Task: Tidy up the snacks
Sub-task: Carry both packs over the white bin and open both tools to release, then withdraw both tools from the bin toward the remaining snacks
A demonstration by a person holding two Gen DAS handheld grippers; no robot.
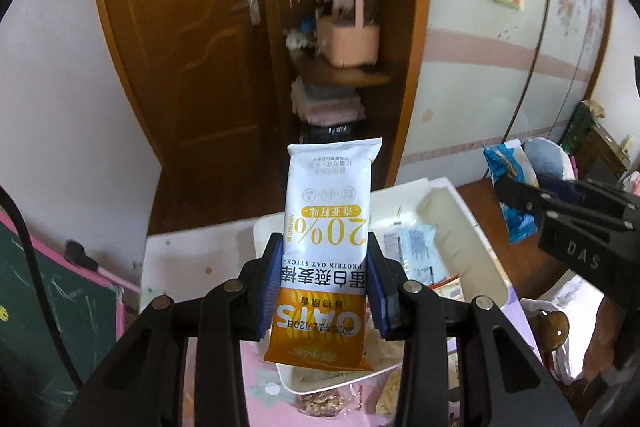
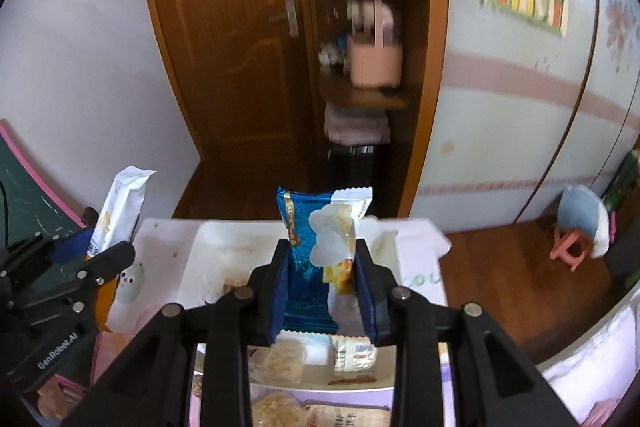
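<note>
My left hand-held gripper pinches the oat stick; my right hand-held gripper pinches the blue packet, whose face only the right wrist view shows.

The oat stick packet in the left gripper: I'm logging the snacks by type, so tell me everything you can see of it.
The white-and-orange glossy plastic oat stick packet is a sealed, flat, oblong wrapper: white upper part, orange lower end, with crimped seams. It reads "PROTEIN OAT STICK", "OATS" and a yellow "20%", all upside down in the left wrist view. It stands roughly upright, pinched at its sides between the blue-padded fingers of the left gripper, lifted above the white plastic bin. Nothing else touches it.
</note>
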